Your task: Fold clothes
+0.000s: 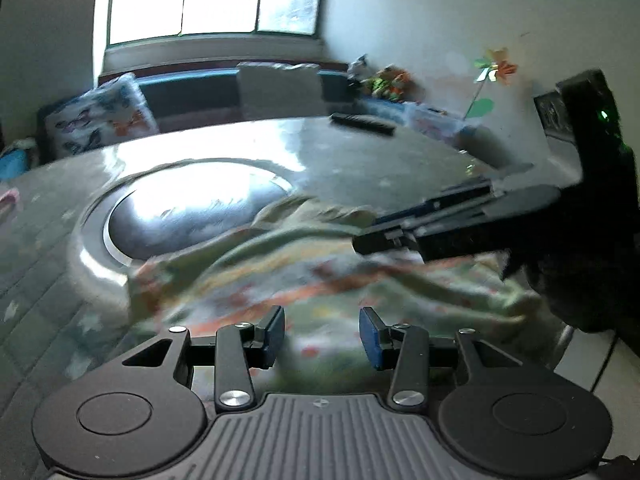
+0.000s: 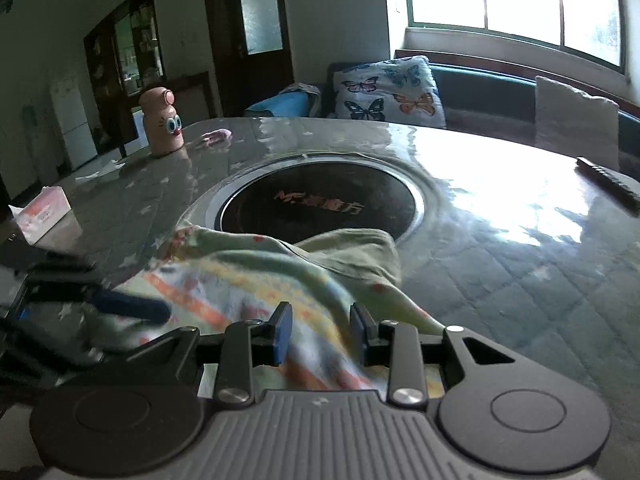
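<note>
Quilted table point(image 2: 520, 264), near edge: crumpled garment point(image 2: 248, 272), long axis across both grippers.
Left gripper point(image 1: 322, 334) and right gripper point(image 2: 320, 334) are held spread, cloth seen between each pair; neither nearer.

Garment point(image 1: 304, 268) motion-blurred, print unreadable; near edge hidden under left tongs point(image 1: 322, 334); remote point(image 2: 612, 180) cut by frame edge.

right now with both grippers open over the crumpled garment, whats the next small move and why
Probably lower the right gripper and close on the near edge of the pale green, orange-striped garment. Both the right and left gripper stand open with cloth between their fingers, and the garment lies bunched against the table's round black hob, unfolded.
</note>
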{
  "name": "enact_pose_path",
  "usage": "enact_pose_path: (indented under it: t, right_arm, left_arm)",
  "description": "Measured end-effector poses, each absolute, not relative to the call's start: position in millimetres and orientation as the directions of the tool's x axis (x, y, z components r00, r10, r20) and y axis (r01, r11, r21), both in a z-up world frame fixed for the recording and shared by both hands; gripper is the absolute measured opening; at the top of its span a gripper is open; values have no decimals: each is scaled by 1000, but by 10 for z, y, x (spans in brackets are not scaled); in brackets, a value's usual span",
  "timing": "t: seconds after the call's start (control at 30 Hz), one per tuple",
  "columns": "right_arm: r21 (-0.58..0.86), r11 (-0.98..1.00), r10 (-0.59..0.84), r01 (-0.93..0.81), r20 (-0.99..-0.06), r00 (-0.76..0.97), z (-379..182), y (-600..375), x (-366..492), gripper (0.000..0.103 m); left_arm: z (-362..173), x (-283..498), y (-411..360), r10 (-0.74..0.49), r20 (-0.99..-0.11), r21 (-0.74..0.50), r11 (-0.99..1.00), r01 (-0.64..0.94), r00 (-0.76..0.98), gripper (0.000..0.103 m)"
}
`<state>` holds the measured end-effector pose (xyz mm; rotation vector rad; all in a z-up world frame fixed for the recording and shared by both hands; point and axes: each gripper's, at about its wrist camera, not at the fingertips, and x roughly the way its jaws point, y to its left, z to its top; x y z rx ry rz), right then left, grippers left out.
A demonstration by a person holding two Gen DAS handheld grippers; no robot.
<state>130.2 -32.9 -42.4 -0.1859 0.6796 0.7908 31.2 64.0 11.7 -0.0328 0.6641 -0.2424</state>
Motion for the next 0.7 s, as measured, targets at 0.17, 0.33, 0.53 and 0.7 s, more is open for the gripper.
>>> enact_pose_path:
  t: [0.17,0.33,0.53,0.7]
  right_arm:
    - [46,672,596,-739,-626,503,-514,-147,1194,34]
    - [17,621,617,-784,-628,475,-505,-135,951,36]
    - [-9,536,644,-844,-641,416,-534,-125,629,37]
    - [14,516,657,-856,-648,386,-533,-217,465,38]
  left_arm:
    - [90,85,755,-234,-599,-131,972,195,766,44]
    - [148,-66,932,-203,-595,-149,979,141,777,44]
    - [87,-167,1128,-183,-609,-189,978,84,772,44]
    - [77,-220,1128,-183,-609,-189,978,83,771,44]
